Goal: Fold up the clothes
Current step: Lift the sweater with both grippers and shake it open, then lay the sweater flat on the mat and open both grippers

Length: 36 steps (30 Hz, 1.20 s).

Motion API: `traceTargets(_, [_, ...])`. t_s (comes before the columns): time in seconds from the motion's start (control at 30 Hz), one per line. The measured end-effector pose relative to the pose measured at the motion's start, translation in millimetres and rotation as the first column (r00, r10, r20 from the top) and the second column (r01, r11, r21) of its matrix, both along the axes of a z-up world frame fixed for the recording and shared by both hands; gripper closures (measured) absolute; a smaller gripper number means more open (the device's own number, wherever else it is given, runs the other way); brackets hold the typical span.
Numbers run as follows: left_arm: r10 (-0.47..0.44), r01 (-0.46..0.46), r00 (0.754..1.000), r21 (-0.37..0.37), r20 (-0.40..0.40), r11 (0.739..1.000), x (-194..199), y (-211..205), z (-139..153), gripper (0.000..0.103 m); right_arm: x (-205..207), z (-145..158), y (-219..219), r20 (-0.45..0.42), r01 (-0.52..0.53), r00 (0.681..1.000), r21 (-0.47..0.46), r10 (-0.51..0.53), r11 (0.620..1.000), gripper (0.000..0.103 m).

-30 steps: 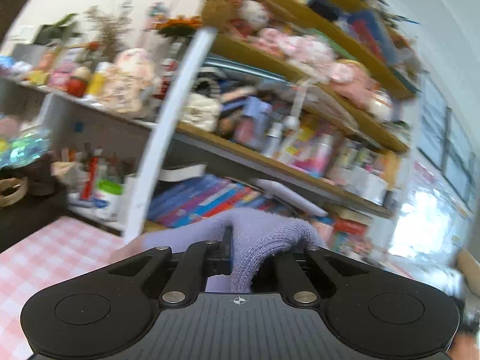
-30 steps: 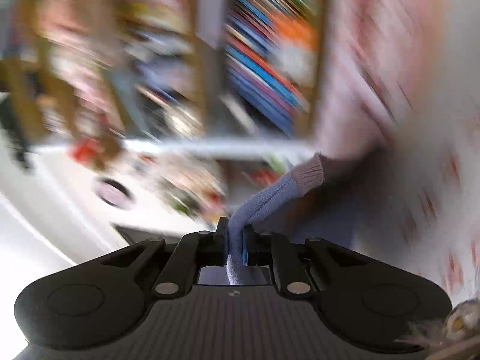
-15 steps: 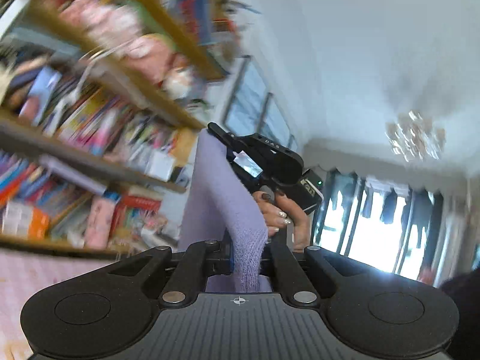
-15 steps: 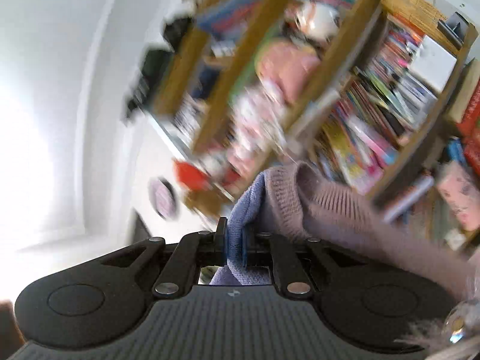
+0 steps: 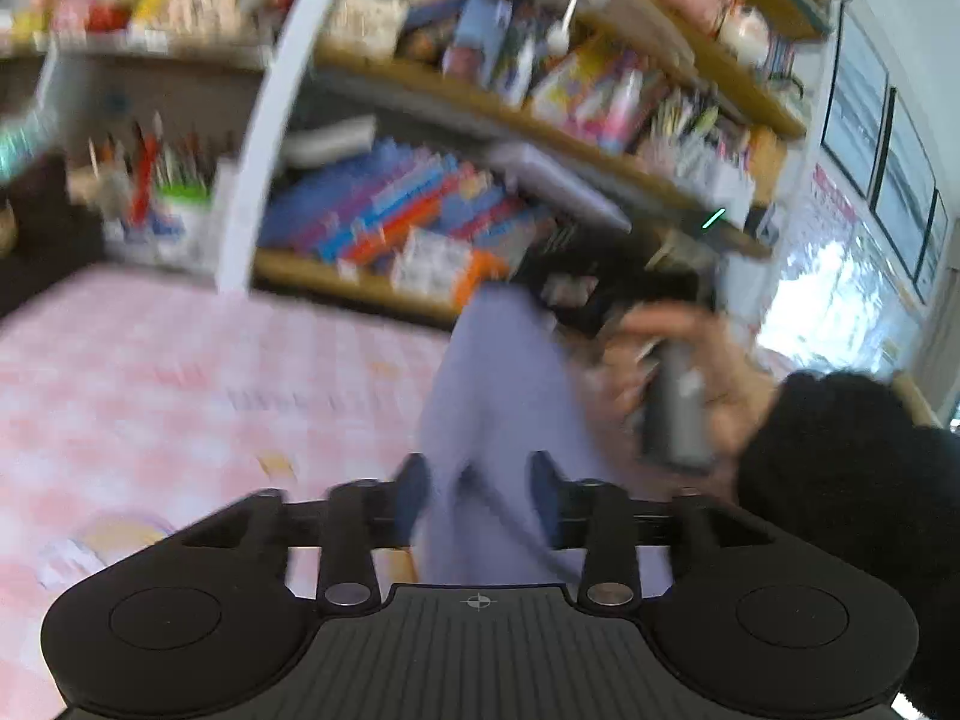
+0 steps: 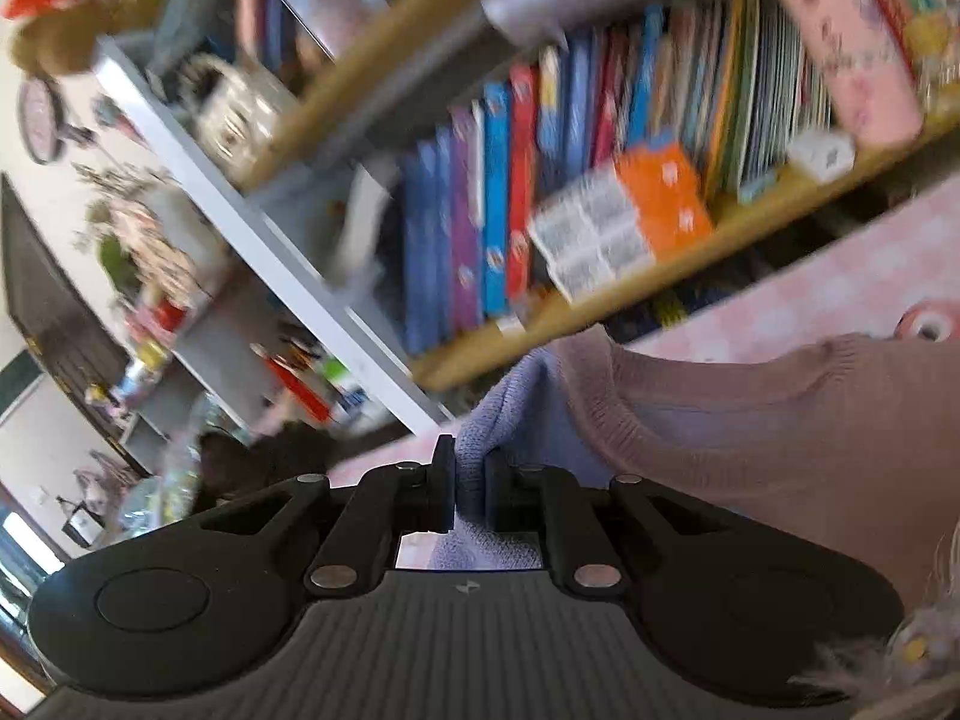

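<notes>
A lavender knit garment (image 5: 498, 384) hangs between the two grippers above the pink checked table (image 5: 180, 372). My left gripper (image 5: 477, 498) has its jaws spread apart with the cloth running between them; the view is blurred. My right gripper (image 6: 469, 480) is shut on a fold of the same garment (image 6: 510, 408), whose mauve ribbed part (image 6: 750, 420) spreads to the right. In the left wrist view the right gripper (image 5: 606, 294) shows, held in a hand (image 5: 708, 384), at the cloth's far end.
A bookshelf (image 5: 420, 222) full of books and toys stands behind the table. It also fills the right wrist view (image 6: 540, 180). A white shelf post (image 5: 264, 114) rises at the table's back edge. A window (image 5: 840, 300) is at the right.
Both grippers have swung down from pointing at the ceiling toward the table and shelf. The left gripper's jaws, shut on the cloth before, now stand apart. The right gripper keeps its hold.
</notes>
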<state>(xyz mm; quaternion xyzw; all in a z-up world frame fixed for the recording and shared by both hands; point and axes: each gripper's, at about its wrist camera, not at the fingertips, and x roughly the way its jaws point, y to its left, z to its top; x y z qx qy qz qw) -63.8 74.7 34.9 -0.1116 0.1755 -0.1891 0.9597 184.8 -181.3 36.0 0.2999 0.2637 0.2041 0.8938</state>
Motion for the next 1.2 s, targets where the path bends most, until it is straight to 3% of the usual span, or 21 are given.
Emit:
traceTargets(0.07, [0.007,-0.009,0.999,0.038,0.049,0.999,-4,-2,9,0.051,9,-9,9,-0.032,-0.012,0.999,-0.020,0.011,1.000,0.087])
traceTargets(0.1, [0.004,-0.008,0.998,0.055,0.067,0.998,-5,-5,12,0.051,12,-7,12,-0.043,-0.004,0.999,-0.058,0.001,0.998,0.071])
traceTargets(0.17, [-0.029,0.023,0.997,0.087,0.077,0.996,-6,-15,15,0.049,0,-1,10,-0.021,0.009,1.000,-0.109,-0.011,0.994,0.050])
traceTargets(0.3, [-0.123,0.115,0.991,0.134,0.054,0.984,-5,-42,10,0.048,-49,14,-31,0.054,-0.013,0.998,-0.148,0.021,0.989,0.051])
traceTargets(0.4, [-0.212,0.205,0.977,0.170,0.021,0.964,-6,-70,3,0.048,-100,15,-67,0.064,0.020,0.998,-0.306,0.000,0.952,0.049])
traceTargets(0.53, [-0.337,0.330,0.941,0.252,-0.015,0.910,-20,-112,-8,0.048,-192,-7,-120,0.068,0.108,0.994,-0.495,-0.086,0.862,0.048])
traceTargets(0.63, [-0.413,0.406,0.910,0.317,-0.051,0.857,-35,-139,-15,0.047,-253,-30,-154,0.049,0.153,0.988,-0.490,-0.148,0.858,0.049])
traceTargets(0.7, [-0.446,0.444,0.892,0.339,-0.077,0.829,-44,-154,-19,0.047,-282,-43,-170,0.035,0.166,0.985,-0.472,-0.170,0.866,0.064])
traceTargets(0.8, [-0.508,0.494,0.858,0.404,-0.081,0.770,-63,-175,-18,0.047,-297,-52,-172,0.043,0.157,0.987,-0.488,-0.156,0.859,0.069])
traceTargets(0.9, [-0.553,0.524,0.828,0.475,-0.091,0.707,-75,-190,-21,0.036,-293,-50,-167,0.062,0.131,0.991,-0.435,-0.115,0.891,0.069])
traceTargets(0.97, [-0.565,0.541,0.817,0.496,-0.117,0.680,-78,-199,-25,0.034,-288,-52,-162,0.067,0.126,0.992,-0.419,-0.108,0.899,0.069])
traceTargets(1.07, [-0.550,0.526,0.825,0.530,-0.129,0.665,-79,-210,-32,0.034,-282,-58,-155,0.059,0.122,0.993,-0.412,-0.107,0.903,0.069])
traceTargets(1.2, [-0.506,0.455,0.858,0.588,-0.089,0.668,-78,-223,-38,0.034,-279,-67,-152,0.028,0.120,0.992,-0.415,-0.119,0.902,0.069])
